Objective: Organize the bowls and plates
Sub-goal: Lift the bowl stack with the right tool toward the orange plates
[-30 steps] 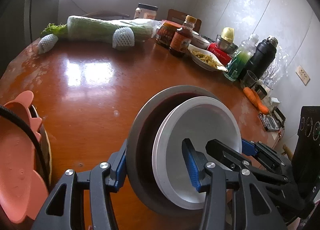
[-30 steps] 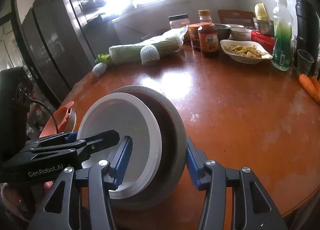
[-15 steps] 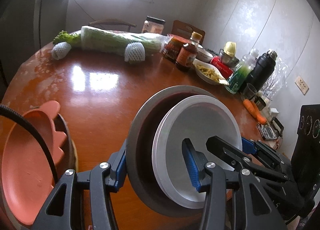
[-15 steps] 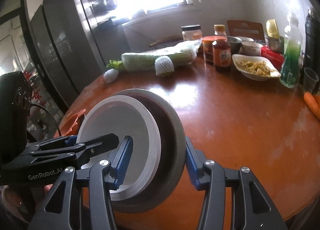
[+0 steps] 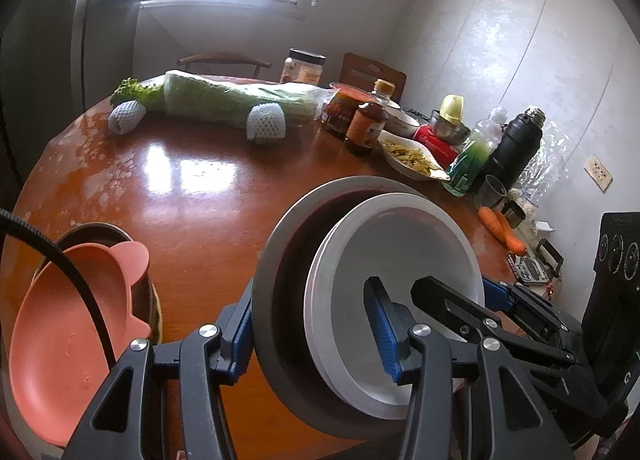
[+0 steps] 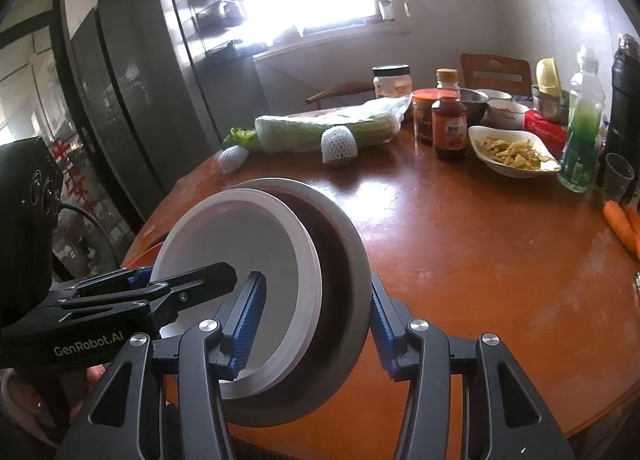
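The counter (image 5: 192, 211), a round glossy brown top worn pale near its rim, is seen in a kitchen with a bright window and a dark fridge (image 6: 132, 91) behind it. Above the counter's near edge a grey bowl (image 5: 276, 300) is held tilted on its side, with a white plate (image 5: 400, 260) nested inside it. The left gripper (image 5: 310, 334) is clenched on the stack, one pad outside the bowl and the other on the plate's face; the right gripper (image 6: 316, 322) is clamped on the opposite rim in the same way, so the jaws of both are grasping bowl and plate together. Left of the bowl a pink plate (image 5: 68, 344) is seen lying in a dark bowl (image 5: 100, 232) on the counter. Far beyond the bowl, cabbage (image 5: 224, 103), jars and bottles are lined up.

The stack is probably meant to be set down with the other dishes. Both grips should be kept even, the stack levelled before lowering, and one gripper released only once the weight is borne by the counter.
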`<state>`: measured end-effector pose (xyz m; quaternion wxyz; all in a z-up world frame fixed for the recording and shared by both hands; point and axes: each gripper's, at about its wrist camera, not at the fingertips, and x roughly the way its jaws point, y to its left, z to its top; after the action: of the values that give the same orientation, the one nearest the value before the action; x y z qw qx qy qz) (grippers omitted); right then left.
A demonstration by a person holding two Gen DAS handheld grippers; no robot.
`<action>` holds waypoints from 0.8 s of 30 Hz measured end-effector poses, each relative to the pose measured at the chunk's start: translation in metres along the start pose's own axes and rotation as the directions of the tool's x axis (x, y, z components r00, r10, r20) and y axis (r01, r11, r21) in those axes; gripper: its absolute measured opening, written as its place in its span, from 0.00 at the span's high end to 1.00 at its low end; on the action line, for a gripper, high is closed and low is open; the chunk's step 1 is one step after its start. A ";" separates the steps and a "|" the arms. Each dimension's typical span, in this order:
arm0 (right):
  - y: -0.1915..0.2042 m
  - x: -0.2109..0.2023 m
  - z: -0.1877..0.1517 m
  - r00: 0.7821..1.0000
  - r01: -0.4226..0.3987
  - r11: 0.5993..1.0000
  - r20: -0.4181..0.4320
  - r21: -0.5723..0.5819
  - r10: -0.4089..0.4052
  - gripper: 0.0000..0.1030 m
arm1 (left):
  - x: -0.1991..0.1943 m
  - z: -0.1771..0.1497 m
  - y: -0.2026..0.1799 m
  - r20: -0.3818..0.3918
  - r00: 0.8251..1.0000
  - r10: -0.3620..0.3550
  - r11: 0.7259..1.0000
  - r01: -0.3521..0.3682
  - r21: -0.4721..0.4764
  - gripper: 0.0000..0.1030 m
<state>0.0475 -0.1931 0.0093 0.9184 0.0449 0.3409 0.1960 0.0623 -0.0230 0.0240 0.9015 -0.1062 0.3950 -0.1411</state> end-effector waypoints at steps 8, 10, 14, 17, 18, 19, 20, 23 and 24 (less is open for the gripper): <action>-0.011 -0.017 -0.004 1.000 0.015 1.000 0.023 0.015 -0.015 0.50 | 0.002 -0.001 -0.020 -0.001 1.000 -0.009 0.999 0.009 0.032 0.51; -0.014 -0.022 -0.006 0.999 0.018 1.000 0.027 0.022 -0.018 0.50 | 0.002 -0.001 -0.023 -0.003 1.000 -0.010 0.999 0.010 0.040 0.51; -0.017 -0.030 -0.006 0.999 0.018 1.000 0.041 0.025 -0.019 0.50 | -0.001 0.000 -0.029 0.004 1.000 -0.008 0.999 0.007 0.051 0.51; -0.017 -0.034 -0.004 0.999 0.014 1.000 0.051 0.023 -0.015 0.50 | -0.006 0.000 -0.031 0.014 1.000 -0.003 0.998 0.002 0.056 0.51; -0.017 -0.034 -0.003 0.998 0.012 1.000 0.054 0.022 -0.013 0.50 | -0.008 0.001 -0.032 0.017 1.000 -0.002 0.998 0.001 0.057 0.51; -0.017 -0.036 -0.002 0.998 0.011 1.000 0.056 0.020 -0.012 0.50 | -0.010 0.001 -0.033 0.021 1.000 -0.001 0.998 0.000 0.059 0.51; -0.017 -0.037 -0.002 0.998 0.010 1.000 0.059 0.019 -0.011 0.50 | -0.012 0.002 -0.033 0.024 1.000 0.001 0.998 -0.002 0.059 0.51; -0.014 -0.043 0.000 0.998 0.001 1.000 0.071 0.011 -0.002 0.50 | -0.022 0.003 -0.035 0.038 0.999 0.009 0.998 -0.011 0.060 0.51; -0.012 -0.045 0.001 0.997 -0.004 1.000 0.074 0.005 0.003 0.50 | -0.025 0.003 -0.035 0.043 0.999 0.017 0.998 -0.019 0.059 0.51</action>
<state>0.0215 -0.2215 0.0348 0.9299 0.0551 0.3070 0.1950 0.0425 -0.0467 0.0539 0.9137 -0.0786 0.3723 -0.1424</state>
